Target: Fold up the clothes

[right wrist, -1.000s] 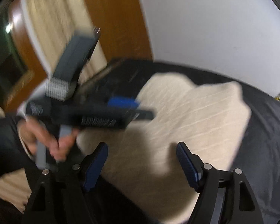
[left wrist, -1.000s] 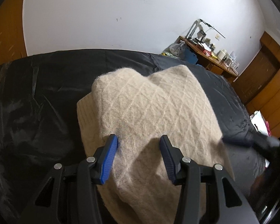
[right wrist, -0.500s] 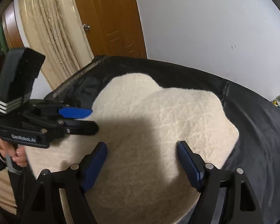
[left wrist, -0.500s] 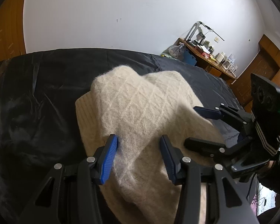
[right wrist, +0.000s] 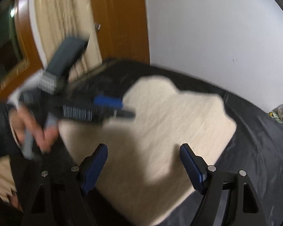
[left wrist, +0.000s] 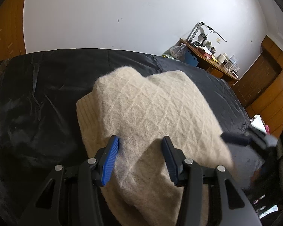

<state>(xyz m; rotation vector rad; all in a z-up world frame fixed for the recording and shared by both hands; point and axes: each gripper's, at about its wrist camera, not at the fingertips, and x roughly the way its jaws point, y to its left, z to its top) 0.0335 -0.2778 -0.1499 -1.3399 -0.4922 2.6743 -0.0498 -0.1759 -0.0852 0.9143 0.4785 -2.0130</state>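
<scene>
A folded cream sweater (left wrist: 151, 116) fills mid-frame on the black-covered bed (left wrist: 37, 103). The left gripper (left wrist: 140, 158) and right gripper (right wrist: 144, 167) hover over it, jaws apart and empty.

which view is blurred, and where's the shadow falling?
Left wrist view: sharp, except the right gripper smeared at the right edge. Right wrist view: heavy motion blur throughout; a dark shadow lies across the cream knitted sweater between its open jaws.

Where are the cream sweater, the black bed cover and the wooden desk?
cream sweater (left wrist: 151, 109), left wrist view, knitted top fold.
black bed cover (left wrist: 37, 98), left wrist view, bare wrinkled part.
wooden desk (left wrist: 207, 58), left wrist view, cluttered desktop.
</scene>
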